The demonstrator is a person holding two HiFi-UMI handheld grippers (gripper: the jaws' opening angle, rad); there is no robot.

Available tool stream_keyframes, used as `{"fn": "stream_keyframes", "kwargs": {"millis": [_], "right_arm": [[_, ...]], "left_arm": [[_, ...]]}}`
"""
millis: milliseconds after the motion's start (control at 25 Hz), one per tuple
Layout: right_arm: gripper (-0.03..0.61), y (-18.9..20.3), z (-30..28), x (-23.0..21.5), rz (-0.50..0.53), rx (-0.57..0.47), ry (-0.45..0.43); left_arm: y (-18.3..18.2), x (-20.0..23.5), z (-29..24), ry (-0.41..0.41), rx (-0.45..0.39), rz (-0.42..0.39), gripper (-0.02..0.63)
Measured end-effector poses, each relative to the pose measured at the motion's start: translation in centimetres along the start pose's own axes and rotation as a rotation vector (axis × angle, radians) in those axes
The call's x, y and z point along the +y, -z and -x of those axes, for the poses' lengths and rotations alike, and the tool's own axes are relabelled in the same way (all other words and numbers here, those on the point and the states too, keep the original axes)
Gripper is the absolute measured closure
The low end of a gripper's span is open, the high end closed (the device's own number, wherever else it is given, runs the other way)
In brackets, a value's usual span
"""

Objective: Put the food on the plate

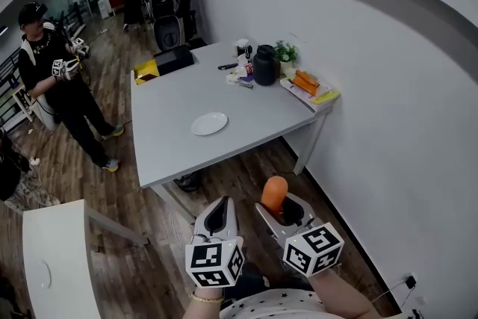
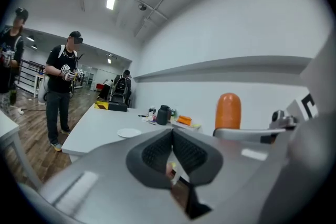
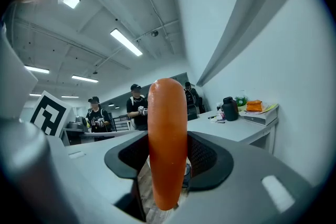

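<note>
An orange sausage [image 1: 274, 193] stands upright between the jaws of my right gripper [image 1: 284, 210], which is shut on it; in the right gripper view the sausage [image 3: 167, 149] fills the middle of the frame. My left gripper [image 1: 216, 218] hangs beside it with its jaws together and nothing held; the left gripper view shows the sausage [image 2: 229, 110] off to its right. A small white plate [image 1: 209, 123] lies bare on the grey table [image 1: 179, 138], well ahead of both grippers over the wooden floor.
At the table's far end stand a black jug [image 1: 265, 65], a small plant [image 1: 285, 51], a cup and small items, with orange packets on books [image 1: 309, 88] at the right corner. A person [image 1: 56, 82] with grippers stands left. A white wall runs along the right.
</note>
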State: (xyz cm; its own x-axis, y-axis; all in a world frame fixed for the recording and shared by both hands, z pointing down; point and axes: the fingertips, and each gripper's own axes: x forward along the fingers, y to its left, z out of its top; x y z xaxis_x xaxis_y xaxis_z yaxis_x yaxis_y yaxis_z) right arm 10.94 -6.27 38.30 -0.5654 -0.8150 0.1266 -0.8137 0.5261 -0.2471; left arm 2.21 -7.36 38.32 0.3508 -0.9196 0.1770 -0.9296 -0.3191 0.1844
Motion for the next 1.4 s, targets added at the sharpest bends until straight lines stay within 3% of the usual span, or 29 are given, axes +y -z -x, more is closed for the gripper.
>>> {"fn": "stream_keyframes", "kwargs": {"millis": [400,920,1040,1400], "right_arm": [[0.364,0.7,-9.8,-4.4,-0.005,0.067,-0.114],[0.364,-1.6,-30.1,-10.9,0.099,0.199,-0.246],[0.364,-0.4,-34.5,-11.6,0.207,0.304,-0.342],[0.364,6.5,-46.9,-13.8,0.784,0.668,-0.582]], "left_arm": [[0.2,7.1,-7.8,-0.163,0.003,0.047,0.606],[-2.5,19.3,-22.2,-0.292,-0.001,0.093,0.606],[-2.4,21.8,-25.1,-0.295,0.009,0.098,0.606],[0.3,27.5,-30.4,-0.315,0.054,0.105,0.606]]}}
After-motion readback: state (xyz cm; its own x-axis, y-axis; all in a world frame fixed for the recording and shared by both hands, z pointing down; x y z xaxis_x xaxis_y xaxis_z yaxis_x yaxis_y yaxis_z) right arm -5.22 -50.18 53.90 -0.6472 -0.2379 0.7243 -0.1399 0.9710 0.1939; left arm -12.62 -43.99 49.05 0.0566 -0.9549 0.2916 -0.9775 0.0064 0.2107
